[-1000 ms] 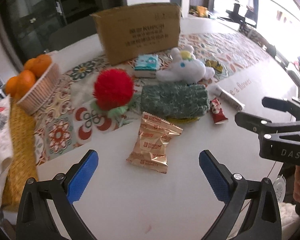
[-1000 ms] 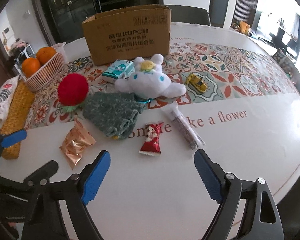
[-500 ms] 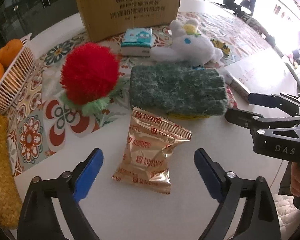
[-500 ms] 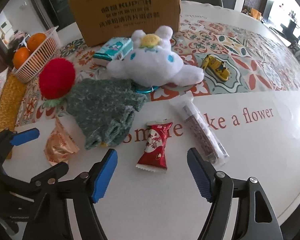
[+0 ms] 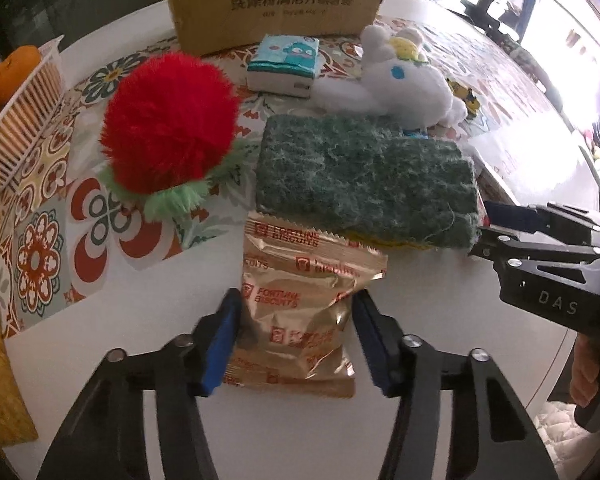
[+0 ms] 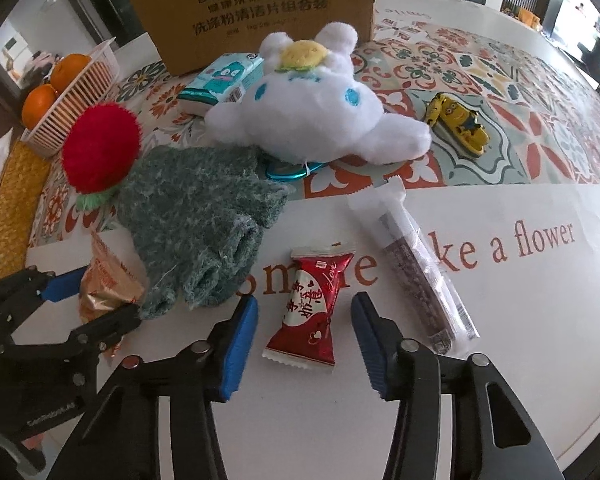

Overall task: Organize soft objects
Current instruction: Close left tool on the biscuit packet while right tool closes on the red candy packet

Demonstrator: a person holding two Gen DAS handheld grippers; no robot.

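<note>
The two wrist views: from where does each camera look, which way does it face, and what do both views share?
Left wrist view: sits on the left tool, looking forward and down over the table; its blue fingers flank the gold biscuit packet; the right tool shows at the right edge.
Right wrist view: sits on the right tool, facing the same way; its fingers flank the red candy; the left tool shows at lower left.
Shared: the green knit cloth, red pompom, white plush and cardboard box.
</note>
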